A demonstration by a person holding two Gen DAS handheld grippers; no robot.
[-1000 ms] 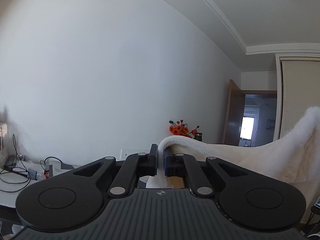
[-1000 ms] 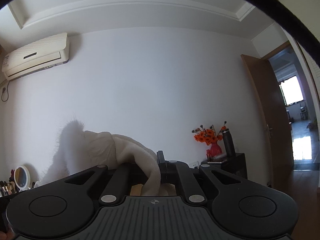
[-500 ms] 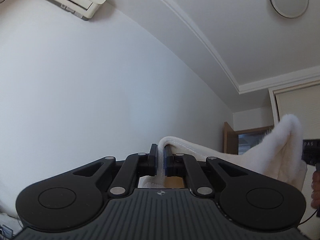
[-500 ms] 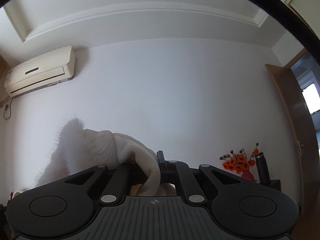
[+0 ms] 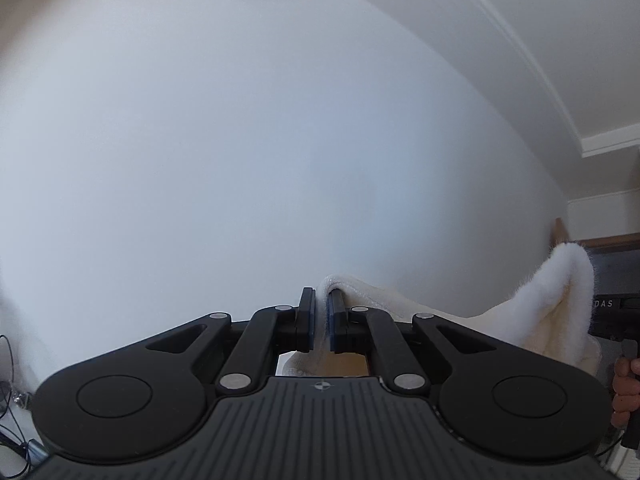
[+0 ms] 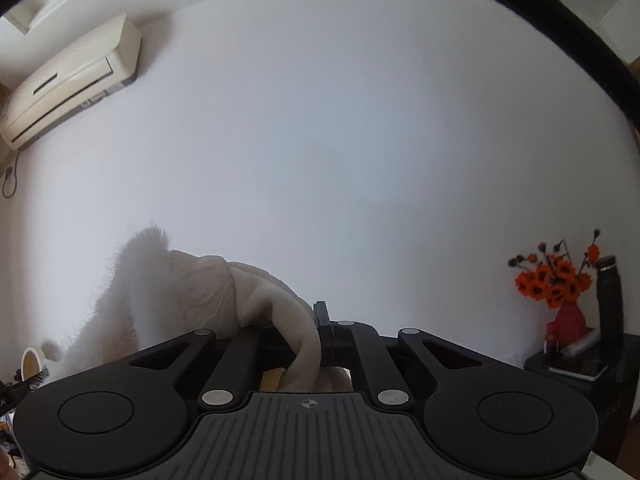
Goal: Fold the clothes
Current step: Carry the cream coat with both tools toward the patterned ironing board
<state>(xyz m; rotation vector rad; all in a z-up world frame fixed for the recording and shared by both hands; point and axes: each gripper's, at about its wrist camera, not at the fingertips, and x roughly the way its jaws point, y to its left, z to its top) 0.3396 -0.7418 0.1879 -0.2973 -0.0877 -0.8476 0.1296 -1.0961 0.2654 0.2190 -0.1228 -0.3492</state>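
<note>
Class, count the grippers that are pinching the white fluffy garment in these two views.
2. The left gripper clamps a fold of the white fluffy garment between its fingers; the right gripper clamps another part, with fabric draped over its left finger.

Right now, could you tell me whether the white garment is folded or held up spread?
Held up, unfolded: the garment stretches between the left gripper and right gripper, both clamped on its edge.

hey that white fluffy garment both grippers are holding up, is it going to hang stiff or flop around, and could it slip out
Probably floppy: the garment sags between the left gripper and the right gripper. It looks thick and fuzzy, so likely bulky but light. Slipping seems unlikely, since both sets of jaws are pinched on bunched fabric, though the pile may compress.
</note>
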